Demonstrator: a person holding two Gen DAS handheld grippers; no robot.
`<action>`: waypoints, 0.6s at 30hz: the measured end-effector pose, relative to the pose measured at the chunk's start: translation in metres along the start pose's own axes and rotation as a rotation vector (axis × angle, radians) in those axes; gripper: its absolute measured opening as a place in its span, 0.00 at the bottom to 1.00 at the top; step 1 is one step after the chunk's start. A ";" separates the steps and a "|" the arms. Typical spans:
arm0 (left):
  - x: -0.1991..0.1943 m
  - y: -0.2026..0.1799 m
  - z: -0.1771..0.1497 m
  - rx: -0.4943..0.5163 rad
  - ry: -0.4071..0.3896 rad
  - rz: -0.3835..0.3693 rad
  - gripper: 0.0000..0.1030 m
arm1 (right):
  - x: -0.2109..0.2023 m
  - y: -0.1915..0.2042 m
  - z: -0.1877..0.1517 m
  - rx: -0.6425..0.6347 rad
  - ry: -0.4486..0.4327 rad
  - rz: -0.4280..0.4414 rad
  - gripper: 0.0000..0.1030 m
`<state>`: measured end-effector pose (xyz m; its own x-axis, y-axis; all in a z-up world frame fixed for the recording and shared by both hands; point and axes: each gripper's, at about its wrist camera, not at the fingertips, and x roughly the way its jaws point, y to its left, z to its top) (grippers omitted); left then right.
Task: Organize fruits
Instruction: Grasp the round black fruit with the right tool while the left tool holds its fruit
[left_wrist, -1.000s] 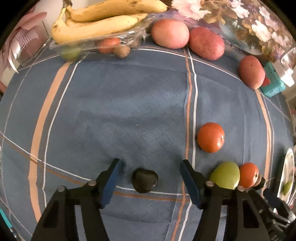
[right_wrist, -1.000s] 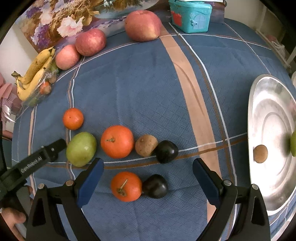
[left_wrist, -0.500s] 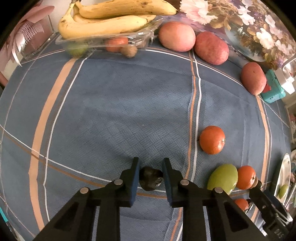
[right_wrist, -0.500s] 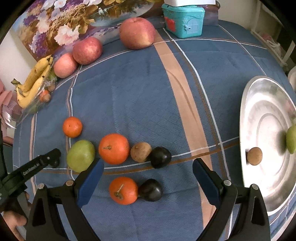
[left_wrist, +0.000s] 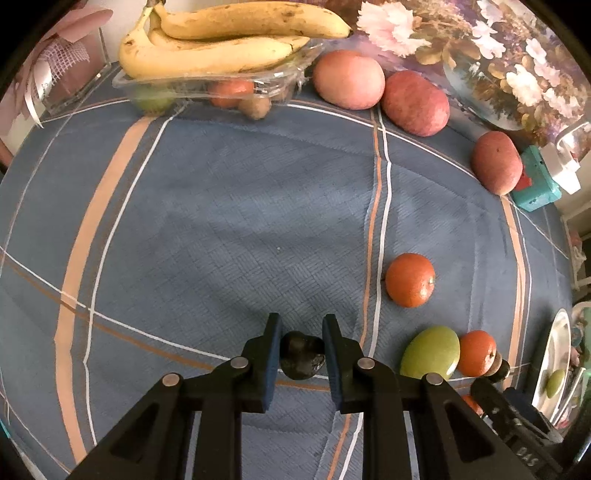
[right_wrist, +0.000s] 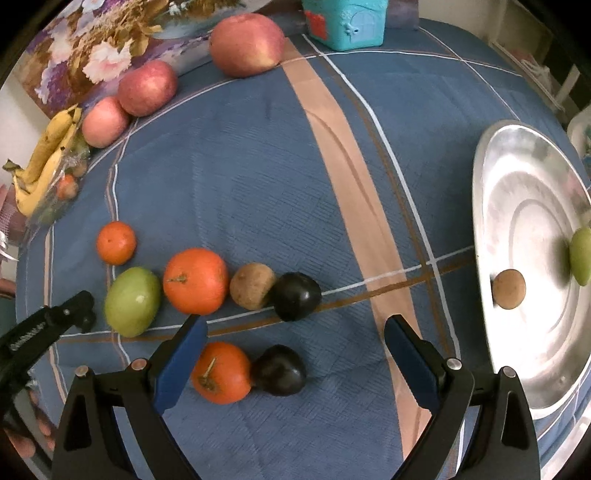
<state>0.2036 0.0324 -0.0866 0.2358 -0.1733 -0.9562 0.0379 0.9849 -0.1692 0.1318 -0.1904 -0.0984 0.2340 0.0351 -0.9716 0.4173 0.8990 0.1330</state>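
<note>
left gripper now clamps the dark fruit on the blue cloth; a second ago its jaws stood wide (fruit loose between them).

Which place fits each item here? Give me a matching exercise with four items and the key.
Items:
1. bananas
2. dark fruit
3. brown fruit
4. teal box

Places:
A. on the metal plate
B. at the cloth's far edge, beside an apple
C. on top of the clear tray
D. clamped in the left gripper

Pairs: 1-C, 2-D, 3-A, 4-B
</note>
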 end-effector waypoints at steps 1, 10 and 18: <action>-0.003 -0.003 -0.001 0.001 -0.003 0.001 0.23 | 0.001 0.002 0.000 -0.016 -0.004 0.006 0.94; -0.004 -0.002 -0.001 0.001 -0.004 -0.002 0.23 | 0.005 0.011 0.005 -0.128 0.040 0.053 0.94; -0.002 -0.003 -0.001 0.008 -0.002 0.009 0.23 | 0.010 0.010 0.014 -0.144 0.027 0.020 0.96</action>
<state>0.2026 0.0296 -0.0847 0.2380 -0.1644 -0.9573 0.0434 0.9864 -0.1586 0.1506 -0.1867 -0.1043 0.2159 0.0633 -0.9744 0.2819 0.9514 0.1243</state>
